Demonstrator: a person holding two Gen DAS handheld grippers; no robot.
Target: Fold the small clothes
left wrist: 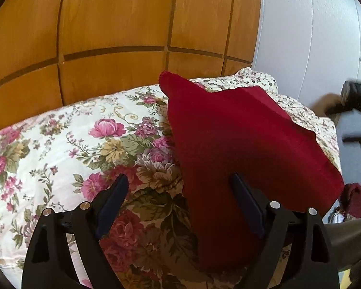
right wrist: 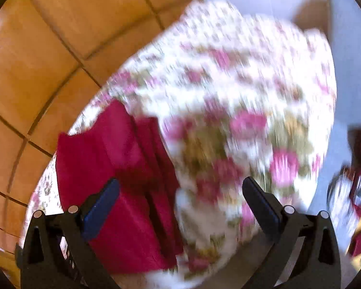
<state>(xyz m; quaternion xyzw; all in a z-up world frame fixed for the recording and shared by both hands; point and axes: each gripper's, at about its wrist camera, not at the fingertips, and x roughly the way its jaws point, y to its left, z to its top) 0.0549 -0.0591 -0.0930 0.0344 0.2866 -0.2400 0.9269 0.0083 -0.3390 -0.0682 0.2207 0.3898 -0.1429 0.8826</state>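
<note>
A dark red garment [left wrist: 240, 149] lies spread flat on a floral bedspread [left wrist: 60, 144] in front of orange wood panelling [left wrist: 108, 24], seen sharply from the left wrist camera. The left gripper [left wrist: 180, 183] hangs above the cloth's near edge with its jaws wide apart and nothing between the pads; one blue-padded finger stands over the flowers, the other over the red fabric, and whether either touches the cloth cannot be told. Only this view shows the pale wall [left wrist: 312, 36] to the right and, at the far right edge, a blurred black object [left wrist: 356, 96] that may be the other tool, too smeared to name. A second clump of dark red fabric [left wrist: 356, 200] shows beyond the bed's edge, cut off by the frame. The right wrist camera gives a heavily motion-blurred picture: the bedspread [right wrist: 228, 84] fills the middle as streaks of pink and green, and the garment [right wrist: 113, 168] lies at lower left, with pleat-like folds along its inner edge. The right gripper [right wrist: 180, 187] also has its jaws spread with nothing in them. At the right edge of that view, red and shiny shapes [right wrist: 358, 192] are too blurred to make out.
</note>
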